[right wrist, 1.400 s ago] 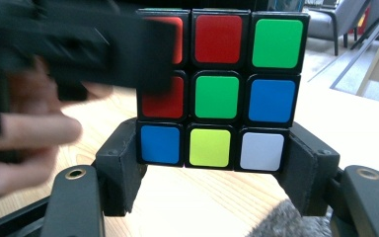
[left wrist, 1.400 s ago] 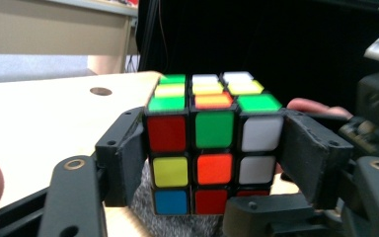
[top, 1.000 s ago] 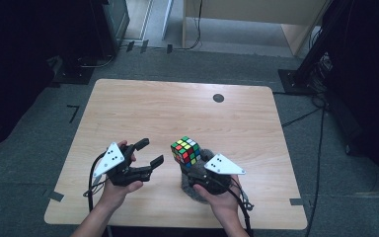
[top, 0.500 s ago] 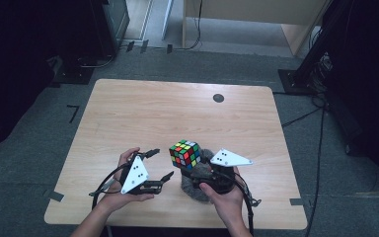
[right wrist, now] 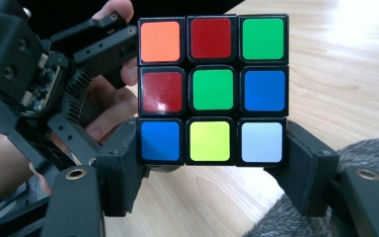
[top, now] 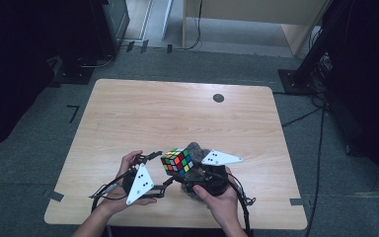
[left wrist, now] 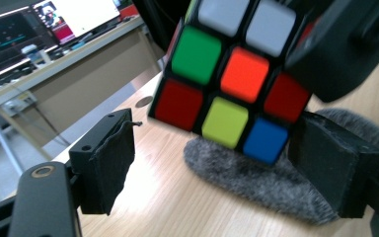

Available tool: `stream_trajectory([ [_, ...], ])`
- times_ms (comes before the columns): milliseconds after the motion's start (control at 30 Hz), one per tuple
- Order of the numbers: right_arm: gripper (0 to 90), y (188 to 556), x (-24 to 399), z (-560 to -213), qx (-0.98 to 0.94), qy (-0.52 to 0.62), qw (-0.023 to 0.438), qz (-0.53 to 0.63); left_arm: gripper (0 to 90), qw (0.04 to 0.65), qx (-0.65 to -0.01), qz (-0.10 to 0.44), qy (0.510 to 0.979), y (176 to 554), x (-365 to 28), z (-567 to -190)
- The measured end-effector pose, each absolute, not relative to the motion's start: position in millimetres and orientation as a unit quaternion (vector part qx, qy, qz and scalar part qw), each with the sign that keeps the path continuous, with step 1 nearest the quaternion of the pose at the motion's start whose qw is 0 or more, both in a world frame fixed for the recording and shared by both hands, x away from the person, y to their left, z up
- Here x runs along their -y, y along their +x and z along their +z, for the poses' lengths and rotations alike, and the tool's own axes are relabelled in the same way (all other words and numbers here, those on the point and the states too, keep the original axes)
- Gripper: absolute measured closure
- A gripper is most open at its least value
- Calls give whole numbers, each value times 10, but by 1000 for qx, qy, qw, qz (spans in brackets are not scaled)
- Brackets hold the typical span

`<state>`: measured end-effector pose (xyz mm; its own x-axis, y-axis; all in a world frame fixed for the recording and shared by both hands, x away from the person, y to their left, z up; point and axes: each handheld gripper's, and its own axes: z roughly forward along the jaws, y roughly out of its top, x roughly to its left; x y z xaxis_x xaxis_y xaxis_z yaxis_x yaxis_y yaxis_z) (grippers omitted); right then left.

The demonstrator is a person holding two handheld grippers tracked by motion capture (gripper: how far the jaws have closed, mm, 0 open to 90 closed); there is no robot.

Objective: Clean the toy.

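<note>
Fingers first: my right hand-held gripper [right wrist: 212,163] is clamped on the bottom layer of the Rubik's cube [right wrist: 212,89], one pad on each side, holding it up off the counter [top: 177,113] near the front edge, over a grey fuzzy pad [left wrist: 256,177]. Beside it, my left hand-held gripper [left wrist: 217,163] stands partly open; its jaws have just been opening, and neither pad presses on anything. In the left gripper view the cube hangs ahead of that gap, tilted, with its lower corner dipping toward the space between the pads. From the high view the left hand-held gripper sits just to the left of the cube, close but apart from it.

As I judge it, the step in hand is bringing the free gripper in for a twist or a hand-over while the right one keeps the cube steady. The next move calls for lining the open jaws square with one layer, easing forward until both pads flank it, then closing evenly so the tilted cube does not slip from the right grip.

Farther off, the counter carries a small dark round mark [top: 218,98].
</note>
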<state>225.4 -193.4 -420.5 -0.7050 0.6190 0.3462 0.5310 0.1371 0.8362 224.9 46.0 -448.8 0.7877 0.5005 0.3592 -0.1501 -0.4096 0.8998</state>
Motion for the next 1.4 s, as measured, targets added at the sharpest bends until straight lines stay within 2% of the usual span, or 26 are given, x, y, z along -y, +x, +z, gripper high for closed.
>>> stream_trajectory([
  [267, 339, 2269, 1892, -4206, -750, 397, -11, 529, 253, 545, -104, 281, 783, 2248, -469, -4505],
  [533, 337, 2317, 1933, -4219, -738, 419, -45, 527, 321, 540, -88, 293, 784, 2219, -450, -4521],
  [900, 301, 2325, 2045, -4193, -712, 408, -46, 569, 342, 539, -112, 279, 787, 2269, -492, -4507],
  [1167, 252, 2348, 2252, -4160, -692, 413, 1, 592, 342, 536, -156, 269, 785, 2401, -619, -4538],
  [1400, 181, 2458, 2213, -4445, -756, 413, 71, 503, 342, 547, -183, 264, 773, 2469, -743, -4502],
])
